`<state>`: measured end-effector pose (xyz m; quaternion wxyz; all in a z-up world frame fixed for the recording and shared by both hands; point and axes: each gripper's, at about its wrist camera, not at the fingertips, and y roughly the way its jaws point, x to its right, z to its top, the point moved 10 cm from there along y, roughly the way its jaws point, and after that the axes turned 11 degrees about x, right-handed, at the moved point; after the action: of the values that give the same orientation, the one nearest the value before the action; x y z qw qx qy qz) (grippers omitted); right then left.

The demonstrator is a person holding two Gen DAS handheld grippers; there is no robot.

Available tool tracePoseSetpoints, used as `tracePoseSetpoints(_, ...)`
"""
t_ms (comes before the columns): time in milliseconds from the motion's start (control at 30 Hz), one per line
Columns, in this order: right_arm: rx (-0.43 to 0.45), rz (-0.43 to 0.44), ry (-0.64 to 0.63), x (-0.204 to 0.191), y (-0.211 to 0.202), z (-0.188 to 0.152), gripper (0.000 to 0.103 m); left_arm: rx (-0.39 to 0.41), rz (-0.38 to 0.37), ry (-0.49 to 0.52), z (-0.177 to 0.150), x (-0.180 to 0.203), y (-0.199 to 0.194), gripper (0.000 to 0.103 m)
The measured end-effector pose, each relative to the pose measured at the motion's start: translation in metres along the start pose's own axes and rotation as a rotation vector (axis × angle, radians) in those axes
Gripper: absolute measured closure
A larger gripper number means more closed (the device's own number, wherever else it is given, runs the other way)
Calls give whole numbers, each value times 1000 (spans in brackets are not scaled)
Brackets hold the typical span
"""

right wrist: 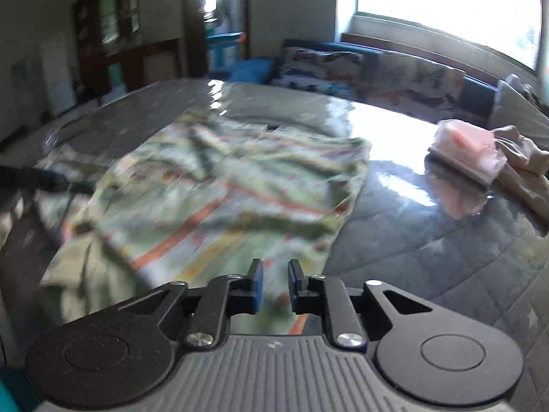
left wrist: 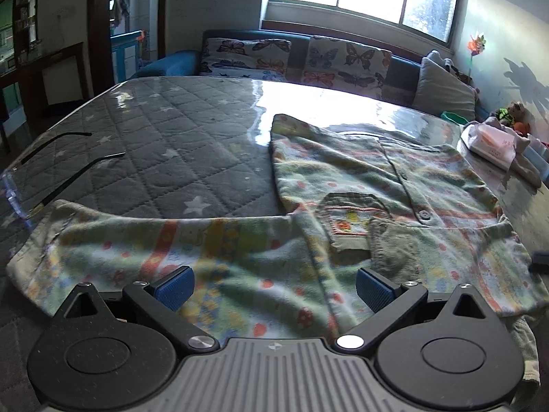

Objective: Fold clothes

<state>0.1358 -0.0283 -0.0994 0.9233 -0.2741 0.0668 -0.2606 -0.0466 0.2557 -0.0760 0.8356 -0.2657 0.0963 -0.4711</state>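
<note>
A child's pastel printed shirt (left wrist: 343, 178) lies spread flat on the table, with a button placket and a small chest pocket. One sleeve (left wrist: 171, 240) stretches out to the left. My left gripper (left wrist: 274, 285) hovers just over the near edge of the shirt where sleeve meets body. Its blue pads (left wrist: 175, 288) are wide apart with nothing between them. In the blurred right wrist view the same shirt (right wrist: 223, 189) lies ahead. My right gripper (right wrist: 275, 285) hangs over its near right corner, and a narrow gap shows between its pads with no cloth in it.
The table carries a grey quilted star cover (left wrist: 154, 137) under glossy clear plastic. A pair of glasses (left wrist: 51, 158) lies at the left edge. A pink tissue pack (right wrist: 463, 151) and a beige cloth (right wrist: 525, 168) sit at the right. Behind is a sofa with butterfly cushions (left wrist: 247, 55).
</note>
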Motion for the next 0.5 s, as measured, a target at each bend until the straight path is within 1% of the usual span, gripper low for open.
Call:
tracePoseSetpoints(33,-17,-7,-14,-2,-2,-7,84,2,8,-4,-1,-4,-3,2)
tracePoseSetpoints(67,-20,-16,-10,0,-4,-12,79,4,15,-8,-1,-9,-6,2)
tracePoseSetpoints(133,-22,-36,15,6,-11,-15,76,9,33,-16,-2,-18,-13,2)
tracePoseSetpoints(233,-4,-53,17,7,-18,-8,75,24,69,-40,-4,-35,-25,4)
tracePoseSetpoints(267,8,-46,17,5,-18,-4,71,29,84,-54,-4,-42,-28,4)
tracePoseSetpoints(300,19,-39,19,3,-18,-1,67,34,100,-70,-4,-49,-32,6)
tracePoseSetpoints(333,31,-31,21,1,-19,2,60,43,118,-88,-4,-57,-35,7)
tracePoseSetpoints(367,32,-25,20,-1,-16,3,60,51,136,-107,-4,-65,-38,9)
tracePoseSetpoints(400,31,-20,20,-3,-14,4,60,60,154,-126,-3,-74,-40,13)
tracePoseSetpoints(433,31,-15,19,-5,-11,5,58,67,174,-143,-3,-82,-43,16)
tracePoseSetpoints(467,27,-15,25,-6,-8,5,54,74,194,-160,-2,-90,-45,17)
tracePoseSetpoints(500,25,-18,29,-6,-6,4,52,81,215,-176,-1,-98,-47,18)
